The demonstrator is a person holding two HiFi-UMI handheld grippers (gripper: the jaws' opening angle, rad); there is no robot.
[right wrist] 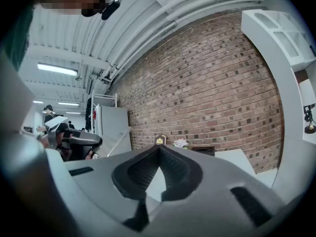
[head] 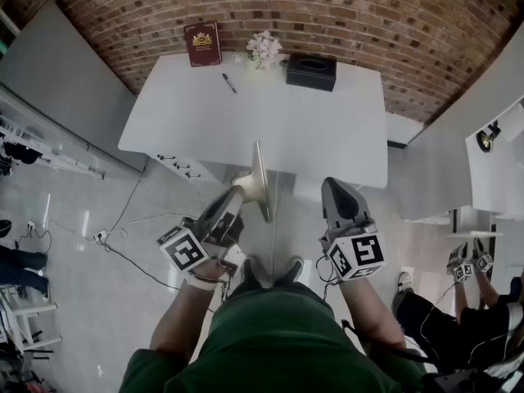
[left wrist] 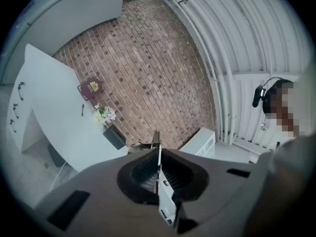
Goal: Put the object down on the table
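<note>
Thin silver flat panel (head: pixel 259 166) held clenched, edge-up, in left tongs (head: pixel 243 189). Long axis pointed toward white counter (head: pixel 311 129) directly ahead. Right tongs (head: pixel 334 187) closed, empty.

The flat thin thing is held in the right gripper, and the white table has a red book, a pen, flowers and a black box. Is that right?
Not quite. The left gripper holds the flat thin thing, as the left gripper view shows; the right gripper is shut and empty. The white table does have the red book, pen, flowers and black box.
</note>
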